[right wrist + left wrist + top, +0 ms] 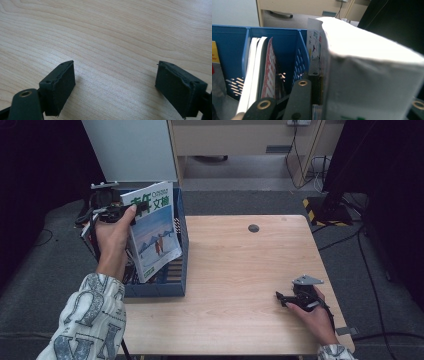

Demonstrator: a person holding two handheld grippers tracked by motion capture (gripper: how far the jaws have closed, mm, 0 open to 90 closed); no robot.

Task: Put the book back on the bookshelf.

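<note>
A magazine (155, 232) with a snowy cover photo and green title characters is held tilted over a blue file box (180, 285) at the table's left edge. My left gripper (132, 210) is shut on its upper left part. In the left gripper view its white page edges (367, 75) sit between the jaws, above the box's dividers (299, 55). My right gripper (285, 299) rests low on the wooden table (235, 265) near the front right. It is open with only bare wood between its pads (60, 85).
Other books and magazines (257, 70) stand in the box's compartments. A round grommet (253, 228) sits near the table's far edge. A white panel (130, 147) rises behind the box. Cables and a yellow-black striped base (320, 212) lie on the floor beyond.
</note>
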